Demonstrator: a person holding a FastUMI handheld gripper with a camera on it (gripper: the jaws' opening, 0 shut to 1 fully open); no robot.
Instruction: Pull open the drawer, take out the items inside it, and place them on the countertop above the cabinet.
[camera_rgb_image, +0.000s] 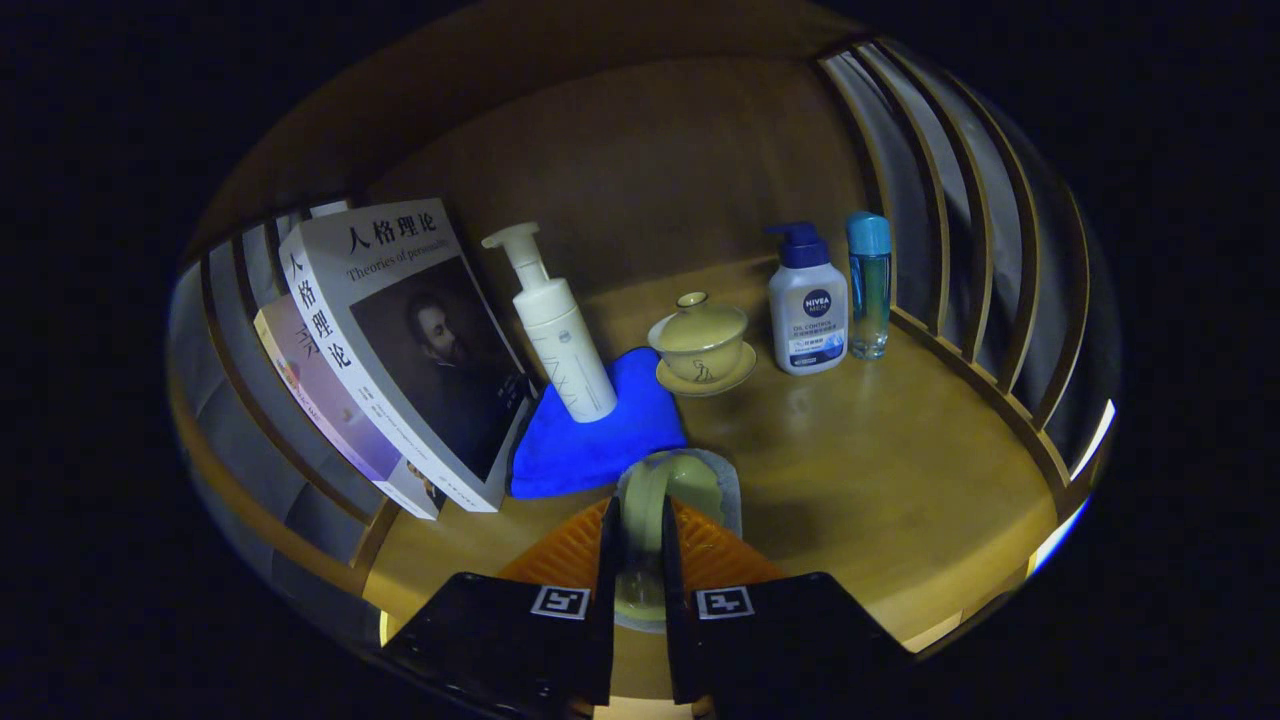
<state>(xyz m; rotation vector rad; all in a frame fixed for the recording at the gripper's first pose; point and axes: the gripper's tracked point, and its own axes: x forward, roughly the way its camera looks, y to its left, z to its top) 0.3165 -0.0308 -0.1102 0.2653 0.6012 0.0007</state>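
While hand-held gripper (640, 520) clamps pale green item (668, 480) | item's lower part hidden

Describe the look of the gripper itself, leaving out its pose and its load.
The gripper has two flat fingers with ridged outer faces, rising from broad black blocks. Each block carries a small square black-and-white marker near the inner edge. No cables or sleeves are visible.

The handheld gripper (640, 560) has two broad, angular finger housings, each bearing a square black-and-white marker, with ribbed pads (570, 550).
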